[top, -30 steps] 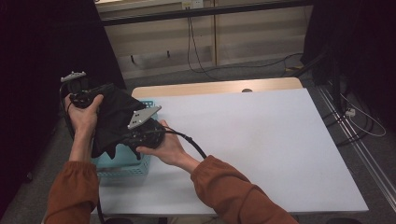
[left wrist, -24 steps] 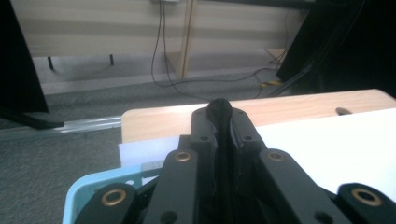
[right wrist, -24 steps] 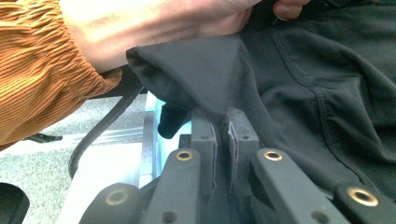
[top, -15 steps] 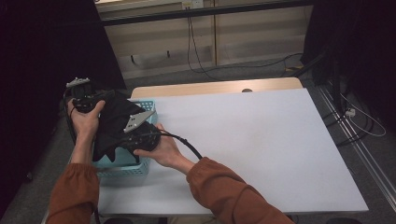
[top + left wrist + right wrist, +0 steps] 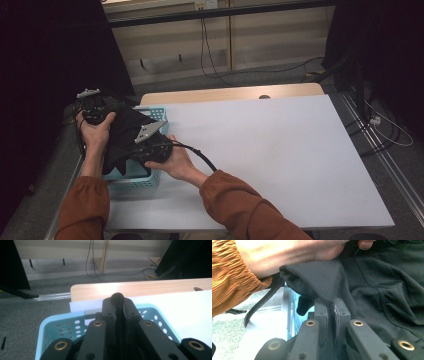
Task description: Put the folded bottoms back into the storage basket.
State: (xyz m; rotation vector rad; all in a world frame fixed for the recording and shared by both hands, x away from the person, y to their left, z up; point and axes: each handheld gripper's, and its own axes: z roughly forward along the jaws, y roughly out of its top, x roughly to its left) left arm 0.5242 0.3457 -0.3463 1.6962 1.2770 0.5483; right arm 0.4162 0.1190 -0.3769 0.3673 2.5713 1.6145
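black garment: held up over light-blue basket at surface's left edge | left tool: clenched on a fold | right tool: clenched on cloth edge | step, judged: lifting garment out | next: clear the rim, carry rightward.

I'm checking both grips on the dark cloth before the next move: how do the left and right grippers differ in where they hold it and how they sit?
The left gripper pinches the black garment at the basket's far outer side; the right gripper clamps it lower, on the side toward the white table. The left points toward the table's far wooden edge, the right toward the left hand. Both are shut on fabric.
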